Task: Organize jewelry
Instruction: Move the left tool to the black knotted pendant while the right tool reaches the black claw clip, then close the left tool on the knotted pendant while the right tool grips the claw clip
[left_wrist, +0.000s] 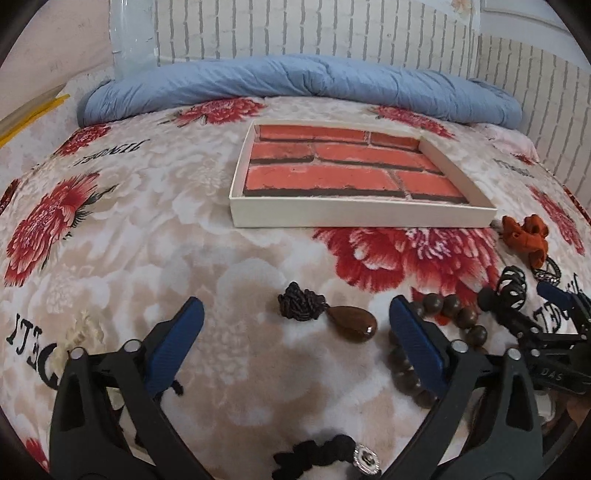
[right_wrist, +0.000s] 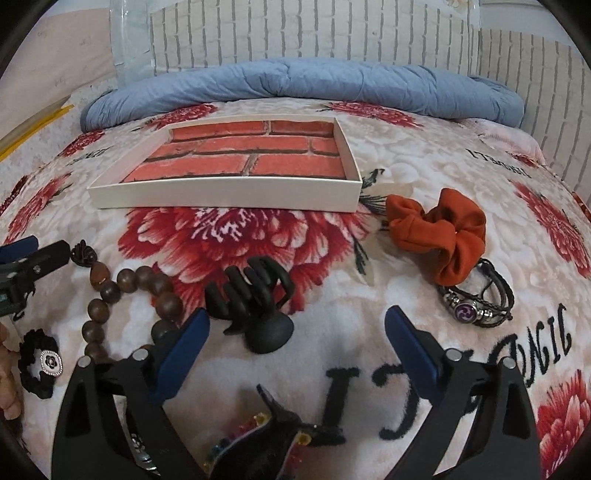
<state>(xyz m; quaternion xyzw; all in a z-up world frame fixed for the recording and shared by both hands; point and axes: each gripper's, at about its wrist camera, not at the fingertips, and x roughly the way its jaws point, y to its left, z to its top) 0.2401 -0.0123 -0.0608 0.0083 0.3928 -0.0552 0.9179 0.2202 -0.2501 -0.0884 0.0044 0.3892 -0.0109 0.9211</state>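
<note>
My left gripper (left_wrist: 295, 325) stood spread wide, nothing gripped, its right finger hiding part of the brown wooden bead bracelet (left_wrist: 448, 314). My right gripper (right_wrist: 297, 330) gaped equally, empty, above the matte black claw hair clip (right_wrist: 255, 299). Only the right view showed the rust-orange fabric scrunchie (right_wrist: 439, 230) whole. The shallow white brick-lined box (right_wrist: 225, 197) sat behind everything.
</note>
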